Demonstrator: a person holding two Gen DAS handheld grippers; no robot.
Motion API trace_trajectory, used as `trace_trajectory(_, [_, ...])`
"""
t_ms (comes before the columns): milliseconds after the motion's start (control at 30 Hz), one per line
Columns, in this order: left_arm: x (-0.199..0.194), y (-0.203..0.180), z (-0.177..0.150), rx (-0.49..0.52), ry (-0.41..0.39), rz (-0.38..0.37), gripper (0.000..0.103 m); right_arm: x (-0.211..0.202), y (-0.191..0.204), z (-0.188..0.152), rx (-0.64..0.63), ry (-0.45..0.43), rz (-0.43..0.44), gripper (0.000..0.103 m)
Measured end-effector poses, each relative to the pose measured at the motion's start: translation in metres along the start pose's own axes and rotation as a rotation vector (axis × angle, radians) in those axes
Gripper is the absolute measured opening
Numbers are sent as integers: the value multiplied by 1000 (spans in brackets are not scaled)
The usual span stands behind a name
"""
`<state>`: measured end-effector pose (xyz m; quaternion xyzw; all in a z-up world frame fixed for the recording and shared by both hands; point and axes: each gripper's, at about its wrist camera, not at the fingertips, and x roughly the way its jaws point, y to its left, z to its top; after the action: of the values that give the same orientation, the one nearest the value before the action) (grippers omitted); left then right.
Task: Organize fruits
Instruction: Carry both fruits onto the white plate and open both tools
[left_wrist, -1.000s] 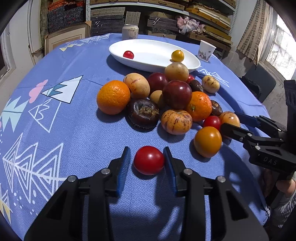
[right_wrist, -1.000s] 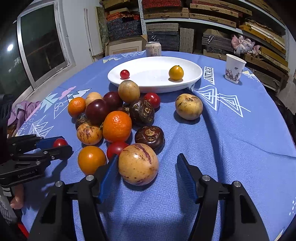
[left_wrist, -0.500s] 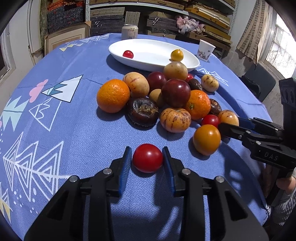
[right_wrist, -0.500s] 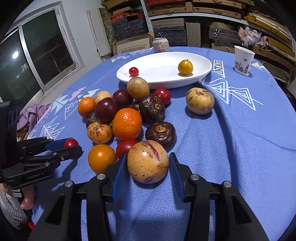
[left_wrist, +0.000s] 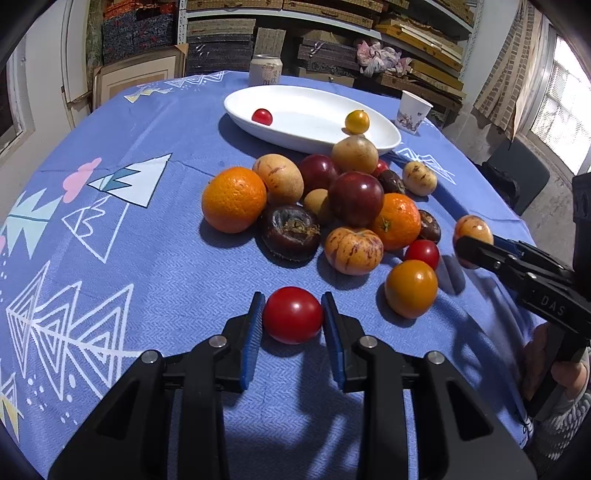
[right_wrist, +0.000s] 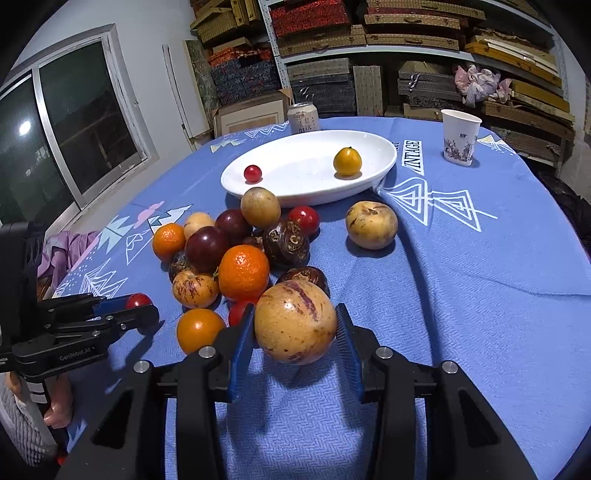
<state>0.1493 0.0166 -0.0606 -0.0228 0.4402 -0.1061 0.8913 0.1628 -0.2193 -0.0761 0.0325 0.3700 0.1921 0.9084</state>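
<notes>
Gripping is the step in hand, on both sides at once. The left gripper has its blue pads closing on a glossy red tomato that sits on the blue patterned tablecloth, nearest of all the fruit to that hand; the pads look to be touching its sides. The right gripper is closing too, its jaws hugging a large tan, purple-streaked melon-like fruit at the near edge of the pile.

Next, judging by the task, each fruit wants lifting clear and carrying to the white oval dish at the far side (a firm but gentle squeeze first, since both are round and smooth and could roll out).

The count: two fruits already lie in the dish, a small red one and a small yellow-orange one. Outside it I count two oranges, and one pale speckled fruit lying apart from the heap. Two grippers, one dish.
</notes>
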Motion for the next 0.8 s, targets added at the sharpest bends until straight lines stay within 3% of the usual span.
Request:
trace_trajectory(67, [-4,0,13,4,-7,8,31,-5,-3,11,15,-1,19,43])
trace_trajectory(133, [-14,2,38,2,-46,36,31,-23,-1,36,-10,-63,0,43])
trace_trajectory(233, [-27,6,88,-20,-110,31,31,-43,5,80,-53,-160,-34,43])
trace_trajectory(333, [-20,2,134,-23,-147,47,31,-34,5,120,-65,-191,-52,43])
trace_trajectory(433, [3,-1,167,-18,-142,49,31,7,2,141,-56,-136,-44,43])
trace_trajectory(633, [72,4,210,-9,-84,82,31,88,-5,153,-47,-3,-45,43])
trace_trajectory(800, [118,14,234,-12,-46,85,31,117,-7,156,-59,42,-52,43])
